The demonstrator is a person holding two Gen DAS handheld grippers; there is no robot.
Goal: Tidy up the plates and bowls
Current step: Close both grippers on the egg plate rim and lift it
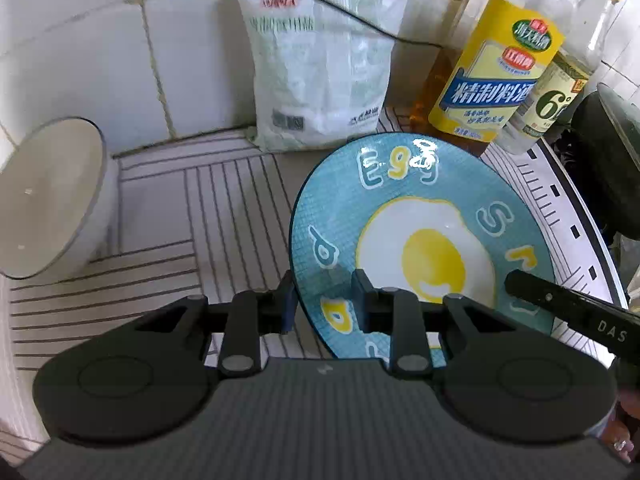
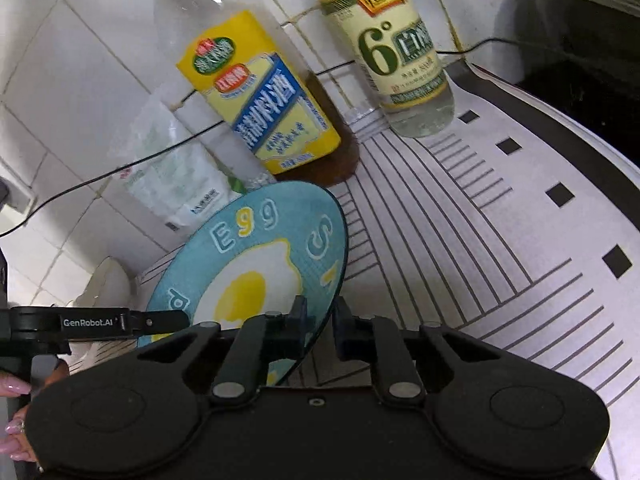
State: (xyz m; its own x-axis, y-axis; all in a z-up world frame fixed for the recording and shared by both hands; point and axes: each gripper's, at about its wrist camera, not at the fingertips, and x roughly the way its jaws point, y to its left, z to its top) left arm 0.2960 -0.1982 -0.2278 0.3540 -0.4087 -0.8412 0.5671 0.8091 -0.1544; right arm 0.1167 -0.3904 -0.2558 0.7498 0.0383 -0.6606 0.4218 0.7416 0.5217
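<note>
A blue plate (image 1: 404,240) with a fried-egg picture and letters is held tilted above the striped mat. My left gripper (image 1: 324,292) is shut on its left rim, one finger on each face. My right gripper (image 2: 320,316) is shut on its right rim; the plate shows in the right wrist view (image 2: 256,264) too. The right gripper's finger (image 1: 568,308) reaches onto the plate from the right in the left view. A white bowl (image 1: 52,196) stands tilted at the left against the tiled wall.
A white bag (image 1: 320,68), a yellow-labelled cooking wine bottle (image 1: 492,72) and a vinegar bottle (image 2: 400,48) stand along the tiled wall. A black cable (image 1: 344,12) runs across the wall. A dark object (image 1: 608,160) sits at the right edge. The striped mat (image 2: 480,220) covers the counter.
</note>
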